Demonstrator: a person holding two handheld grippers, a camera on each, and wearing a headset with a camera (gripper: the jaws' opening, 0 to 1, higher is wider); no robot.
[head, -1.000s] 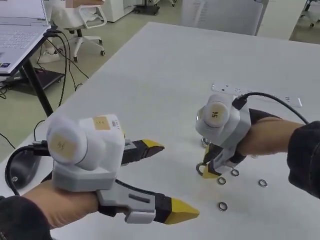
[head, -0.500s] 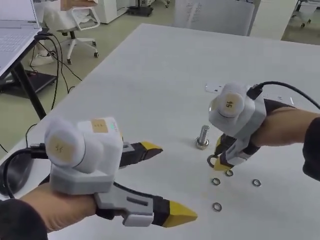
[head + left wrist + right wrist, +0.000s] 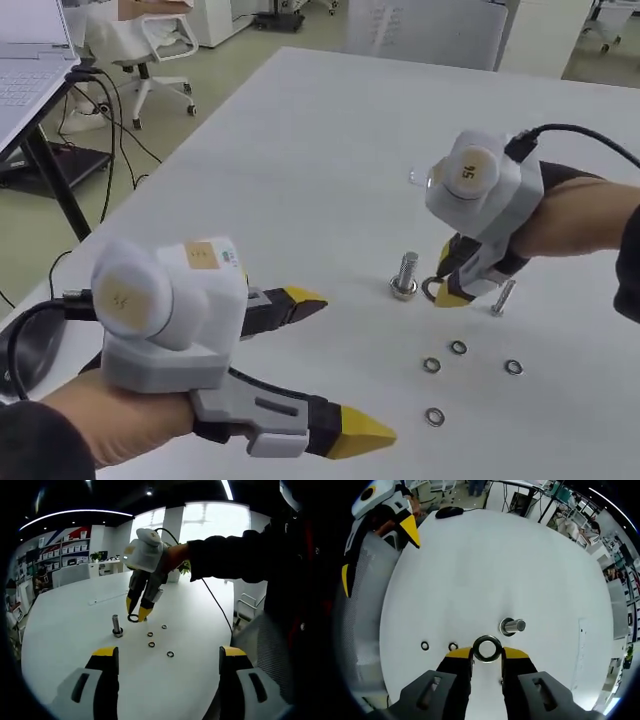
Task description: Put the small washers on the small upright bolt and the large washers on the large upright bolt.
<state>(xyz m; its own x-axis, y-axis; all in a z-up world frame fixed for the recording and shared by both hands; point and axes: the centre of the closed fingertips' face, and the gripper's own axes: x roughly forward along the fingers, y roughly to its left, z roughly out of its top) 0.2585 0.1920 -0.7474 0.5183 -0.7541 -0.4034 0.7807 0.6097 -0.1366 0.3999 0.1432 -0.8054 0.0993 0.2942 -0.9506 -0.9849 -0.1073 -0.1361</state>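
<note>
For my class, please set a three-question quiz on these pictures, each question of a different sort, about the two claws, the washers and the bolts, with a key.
1. True or false: the right claw is shut on a large washer, held beside the large bolt and not yet on it.
2. How many small washers lie loose on the table? A two, B four, C seven.
3. Fill the gap: the left claw has its jaws ___, with nothing between them.
Key: 1 true; 2 B; 3 open.
</note>
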